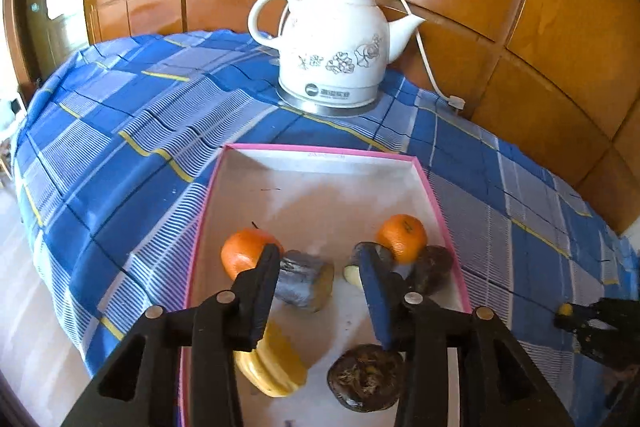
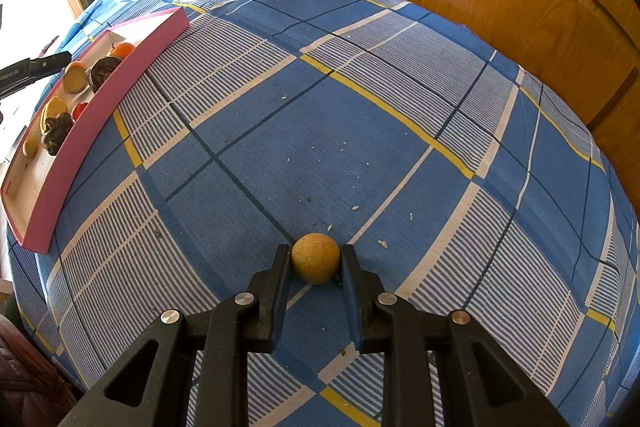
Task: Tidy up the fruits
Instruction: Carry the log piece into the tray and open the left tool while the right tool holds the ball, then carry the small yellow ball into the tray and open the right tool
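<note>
Right gripper (image 2: 315, 261): jaws closed on the ball (image 2: 315, 257), a round tan fruit with no long axis, low over the cloth (image 2: 400, 107). Tray (image 2: 80, 131): well off to the fingers' left. Left gripper (image 1: 318, 269): jaws parted and empty, above the tray's fruit, orange (image 1: 245, 251) beside its left finger.

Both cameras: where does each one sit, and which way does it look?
Left wrist: on the left gripper, looking down into the pink box of fruit; its fingers show.
Right wrist: on the right gripper, looking down at the tablecloth; its fingers clamp a ball.
Shared: box, kettle, tablecloth; each shows the other gripper.
</note>
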Demonstrator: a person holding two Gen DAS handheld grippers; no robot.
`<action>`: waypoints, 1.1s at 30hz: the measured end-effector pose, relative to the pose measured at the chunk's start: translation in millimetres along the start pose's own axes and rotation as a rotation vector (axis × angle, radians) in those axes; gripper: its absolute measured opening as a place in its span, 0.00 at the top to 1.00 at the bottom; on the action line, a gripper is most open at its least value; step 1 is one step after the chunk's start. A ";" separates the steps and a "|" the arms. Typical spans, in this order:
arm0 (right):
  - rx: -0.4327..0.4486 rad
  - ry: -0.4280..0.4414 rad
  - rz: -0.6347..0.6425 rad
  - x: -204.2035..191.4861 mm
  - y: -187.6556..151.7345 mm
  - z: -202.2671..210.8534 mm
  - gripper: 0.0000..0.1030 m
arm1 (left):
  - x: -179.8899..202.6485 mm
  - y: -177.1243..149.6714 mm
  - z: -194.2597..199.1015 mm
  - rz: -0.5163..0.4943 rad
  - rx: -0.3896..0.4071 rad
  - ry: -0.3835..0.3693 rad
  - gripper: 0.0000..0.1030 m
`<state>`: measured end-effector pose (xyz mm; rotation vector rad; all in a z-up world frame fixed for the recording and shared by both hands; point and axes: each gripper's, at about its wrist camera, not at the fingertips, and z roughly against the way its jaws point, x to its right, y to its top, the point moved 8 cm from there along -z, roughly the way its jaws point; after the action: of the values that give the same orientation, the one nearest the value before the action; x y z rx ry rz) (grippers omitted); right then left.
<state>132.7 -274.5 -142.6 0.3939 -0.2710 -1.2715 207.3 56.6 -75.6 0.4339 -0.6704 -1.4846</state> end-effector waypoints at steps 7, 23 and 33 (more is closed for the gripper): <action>0.003 -0.005 0.004 0.5 0.2 -0.8 0.76 | -3.1 -17.8 15.6 -0.002 0.016 0.076 0.59; 0.003 -0.026 0.015 -0.9 -0.4 0.5 0.76 | 11.5 -44.0 44.8 -0.004 0.024 0.064 0.55; 0.003 -0.029 0.017 -1.2 -0.4 1.0 0.76 | 20.7 -51.3 57.8 -0.027 0.040 0.056 0.55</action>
<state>131.7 -273.6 -141.9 0.3755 -0.3005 -1.2610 130.0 40.8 -62.4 0.5154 -0.6528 -1.4807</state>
